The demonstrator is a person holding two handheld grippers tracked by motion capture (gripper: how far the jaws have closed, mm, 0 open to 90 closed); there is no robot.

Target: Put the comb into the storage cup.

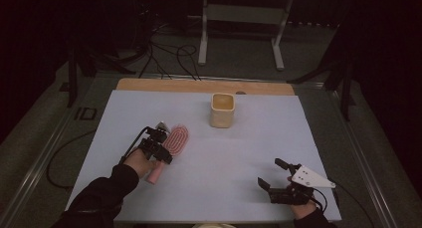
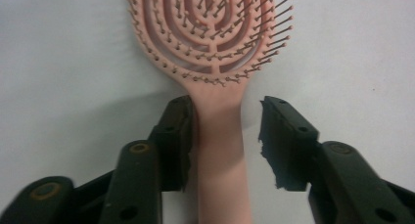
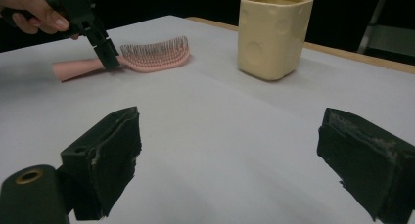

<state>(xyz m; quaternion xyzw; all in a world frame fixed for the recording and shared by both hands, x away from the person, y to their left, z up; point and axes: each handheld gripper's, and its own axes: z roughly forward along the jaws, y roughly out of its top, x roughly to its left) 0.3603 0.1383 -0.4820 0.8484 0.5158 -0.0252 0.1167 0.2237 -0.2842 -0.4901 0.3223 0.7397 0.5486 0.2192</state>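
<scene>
A pink hairbrush [image 1: 176,138] lies bristles-up on the pale sheet, left of centre. My left gripper [image 1: 161,157] points down over its handle. In the left gripper view the handle [image 2: 220,150] runs between the jaws of the left gripper [image 2: 225,106]: the left pad touches it and the right pad stands a gap away. My right gripper [image 1: 267,171] rests near the front right edge, open with nothing between its jaws [image 3: 230,136]. The right gripper view takes in the hairbrush [image 3: 151,55] and the left gripper [image 3: 110,57] on it.
A cream square cup [image 1: 222,111] [image 3: 274,35] stands upright toward the back centre. The pale sheet [image 1: 249,148] covers the table, with a wooden strip [image 1: 199,86] along the far edge. Cables and a metal stand [image 1: 239,34] lie on the floor beyond.
</scene>
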